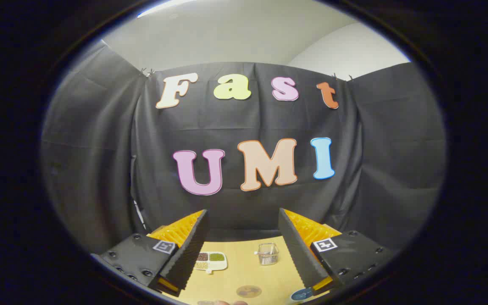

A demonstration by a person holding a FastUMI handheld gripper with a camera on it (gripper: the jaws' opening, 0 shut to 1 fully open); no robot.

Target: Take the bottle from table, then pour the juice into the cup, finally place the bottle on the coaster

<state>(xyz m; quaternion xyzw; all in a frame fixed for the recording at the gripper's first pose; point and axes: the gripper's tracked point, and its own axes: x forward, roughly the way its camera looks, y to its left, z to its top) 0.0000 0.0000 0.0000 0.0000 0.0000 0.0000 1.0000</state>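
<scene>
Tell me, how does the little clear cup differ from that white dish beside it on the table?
The cup is see-through and stands tall with upright walls; the white dish is opaque, flat and low. The cup looks empty, while the dish holds brown and green contents in separate sections. Both rest on the wooden table, seen between the open gripper fingers.

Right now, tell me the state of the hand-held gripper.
Hand-held gripper: open, holding nothing; the fingers are spread wide above the table, with the clear cup beyond them.
</scene>
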